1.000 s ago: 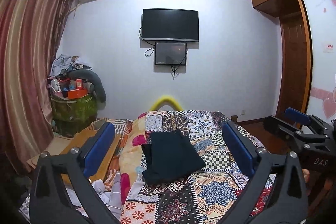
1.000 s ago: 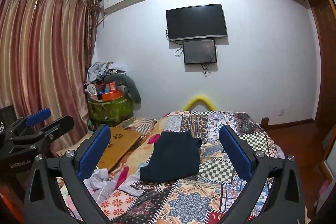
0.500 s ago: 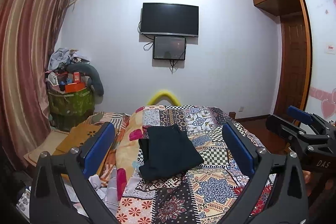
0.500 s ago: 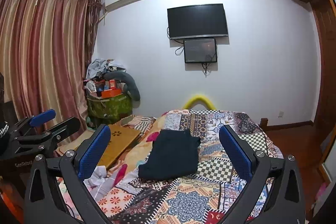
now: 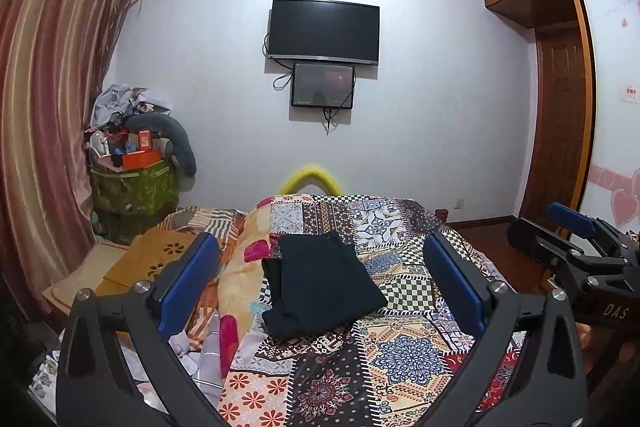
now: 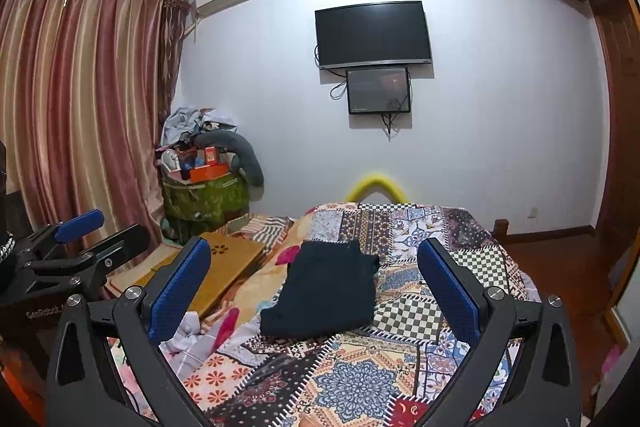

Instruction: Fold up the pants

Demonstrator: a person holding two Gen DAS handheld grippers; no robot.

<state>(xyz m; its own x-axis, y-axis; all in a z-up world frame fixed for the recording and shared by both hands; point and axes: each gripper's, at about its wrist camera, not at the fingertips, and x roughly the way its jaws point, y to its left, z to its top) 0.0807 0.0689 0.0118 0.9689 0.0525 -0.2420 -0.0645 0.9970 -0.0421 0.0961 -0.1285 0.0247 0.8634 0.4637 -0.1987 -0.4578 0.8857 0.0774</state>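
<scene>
Dark folded pants [image 5: 320, 283] lie flat in a compact rectangle in the middle of a patchwork quilt [image 5: 400, 355] on the bed. My left gripper [image 5: 318, 251] hovers well back from them, open, nothing between its blue pads. In the right wrist view the same pants [image 6: 328, 295] rest on the quilt [image 6: 352, 387], and my right gripper [image 6: 314, 253] is open and empty, also held short of them. Each gripper shows in the other's view: the right gripper [image 5: 576, 247] at the right edge, the left gripper [image 6: 80, 247] at the left edge.
A wooden lap board [image 6: 228, 267] and crumpled clothes [image 6: 188, 343] lie left of the quilt. A green bin piled with clutter [image 5: 132, 187] stands by the curtains [image 5: 44, 107]. A yellow foam arch [image 5: 308, 179] rises beyond the bed. A wardrobe [image 5: 560, 131] stands right.
Both views have shifted slightly, the room sitting a little higher in frame. The pants lie as before and both grippers stay open.
</scene>
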